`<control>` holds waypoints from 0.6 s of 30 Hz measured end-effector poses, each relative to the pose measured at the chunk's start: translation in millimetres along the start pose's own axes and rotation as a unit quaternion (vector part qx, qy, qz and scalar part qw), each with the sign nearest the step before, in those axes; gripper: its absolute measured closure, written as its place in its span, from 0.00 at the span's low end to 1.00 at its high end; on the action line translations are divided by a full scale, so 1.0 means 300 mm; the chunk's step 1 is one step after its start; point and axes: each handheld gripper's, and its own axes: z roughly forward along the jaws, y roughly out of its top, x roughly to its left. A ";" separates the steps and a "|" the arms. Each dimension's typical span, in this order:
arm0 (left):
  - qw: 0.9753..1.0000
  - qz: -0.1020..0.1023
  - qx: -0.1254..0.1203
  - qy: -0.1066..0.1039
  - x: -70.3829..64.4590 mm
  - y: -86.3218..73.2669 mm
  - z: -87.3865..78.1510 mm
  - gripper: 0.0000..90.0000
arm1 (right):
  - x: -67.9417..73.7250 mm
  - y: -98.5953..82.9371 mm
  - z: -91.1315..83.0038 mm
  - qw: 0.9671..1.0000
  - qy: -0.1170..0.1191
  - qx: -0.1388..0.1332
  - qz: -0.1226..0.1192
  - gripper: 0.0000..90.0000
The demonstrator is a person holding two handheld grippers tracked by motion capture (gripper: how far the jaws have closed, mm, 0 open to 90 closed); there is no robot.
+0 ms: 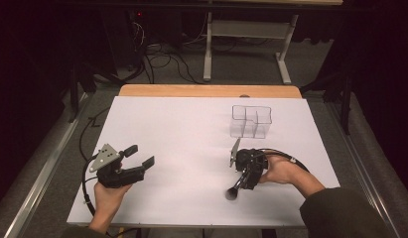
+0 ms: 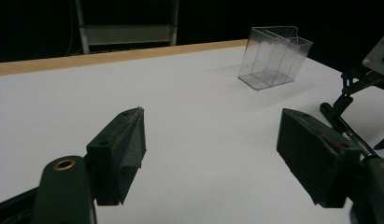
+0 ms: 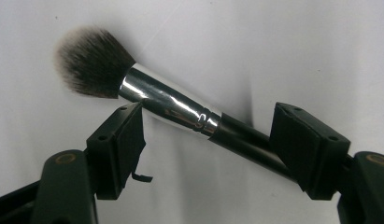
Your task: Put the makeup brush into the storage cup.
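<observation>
Looking down from the high view, I hold my left gripper near the left front of the white table, jaws spread apart with nothing between them. My left hand wraps its body, and the grey plate sits on top. My right hand holds my right gripper at the right front, pointed down and toward me. At its tip lies a makeup brush, seen here as a dark round tuft on the table. A clear plastic organizer with several compartments stands upright farther back on the right, well apart from both grippers.

From the left gripper view, my left gripper has its jaws wide apart over bare table surface. The clear plastic organizer stands empty near the wooden far edge. At the right margin, part of my right gripper and the thin black handle of the makeup brush appear, details the high view does not resolve.

From the right gripper view, my right gripper is open, jaws on either side of the makeup brush. The brush lies on the table at a slant: grey-brown bristles darkening toward the base at upper left, a bright chrome ferrule, then a glossy black handle running under the right jaw. Whether either jaw touches the brush I cannot tell.
</observation>
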 end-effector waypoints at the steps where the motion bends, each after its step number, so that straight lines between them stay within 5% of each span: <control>1: 1.000 0.000 0.000 0.000 0.000 0.000 0.000 0.27 | 0.000 0.003 0.000 1.000 0.002 0.007 -0.003 0.31; 18: 1.000 -0.002 -0.003 0.001 0.001 0.000 -0.001 0.27 | 0.003 0.007 0.026 1.000 -0.001 0.019 0.005 0.39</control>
